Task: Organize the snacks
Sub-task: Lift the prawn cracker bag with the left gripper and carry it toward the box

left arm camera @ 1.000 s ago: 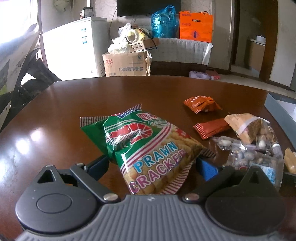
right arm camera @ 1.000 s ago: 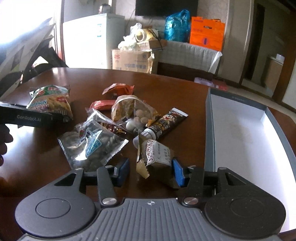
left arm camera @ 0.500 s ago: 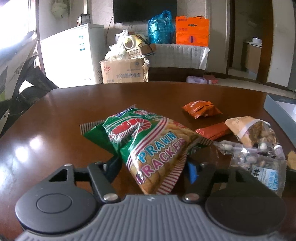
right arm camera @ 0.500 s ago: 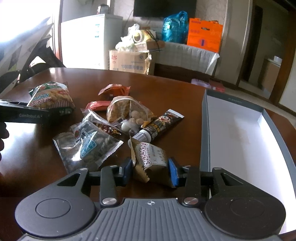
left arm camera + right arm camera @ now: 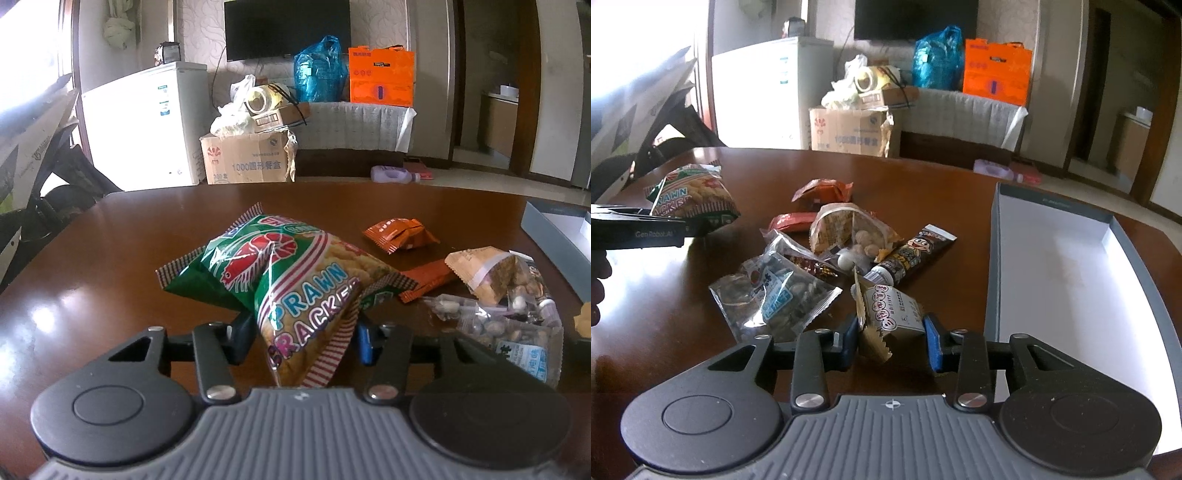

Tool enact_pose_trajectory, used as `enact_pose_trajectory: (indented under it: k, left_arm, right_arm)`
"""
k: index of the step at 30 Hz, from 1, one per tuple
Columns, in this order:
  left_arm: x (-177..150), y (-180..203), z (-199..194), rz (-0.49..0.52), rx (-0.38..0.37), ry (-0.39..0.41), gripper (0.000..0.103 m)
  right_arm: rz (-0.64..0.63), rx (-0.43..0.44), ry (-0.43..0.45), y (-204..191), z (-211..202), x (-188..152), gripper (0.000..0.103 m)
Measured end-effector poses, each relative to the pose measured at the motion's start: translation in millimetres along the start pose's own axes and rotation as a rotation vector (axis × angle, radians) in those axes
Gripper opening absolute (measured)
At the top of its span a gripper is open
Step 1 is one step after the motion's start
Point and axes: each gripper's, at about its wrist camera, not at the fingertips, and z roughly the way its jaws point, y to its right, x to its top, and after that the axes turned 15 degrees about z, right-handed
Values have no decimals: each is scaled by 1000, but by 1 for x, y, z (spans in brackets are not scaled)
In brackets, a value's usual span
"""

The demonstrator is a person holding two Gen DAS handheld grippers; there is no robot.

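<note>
dark polished wooden table (image 5: 92,266), round-edged; behind it a white fridge (image 5: 147,125), a cardboard box (image 5: 247,158) and an orange bag (image 5: 380,75).

left wrist view: left gripper (image 5: 304,334), jaws just closed in, blue pads pressing both sides of the prawn cracker bag (image 5: 295,280), whose near end is pinched and raised between them. ahead and right of the gripper: an orange wrapper (image 5: 400,234), a flat orange-red bar (image 5: 424,282), a tan nut bag (image 5: 495,271), a clear packet (image 5: 513,328).

right wrist view: right gripper (image 5: 890,341), jaws just narrowed, pads clamped on a small silver-and-tan snack packet (image 5: 892,312). just ahead: a dark cartoon-printed tube (image 5: 912,254) and the loose heap of packets. right of the gripper: an open grey box (image 5: 997,258) with a white interior. far left: the left gripper's black body with the prawn cracker bag at its tip.
</note>
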Motion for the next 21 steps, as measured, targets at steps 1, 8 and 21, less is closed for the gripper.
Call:
enact_pose_trajectory:
  k: [1,8,21]
  left_arm:
    - [0,0,-1,3,7,0,51]
    - [3,1,-7,14,17,17,50]
    - [3,2,-10,14,18,13,50]
  right_arm:
    - [1,2,2,0,-1,0,38]
    - [-9,29,25,-5,-15,1,38]
    - [-21,90,40,-17,-27,4,38]
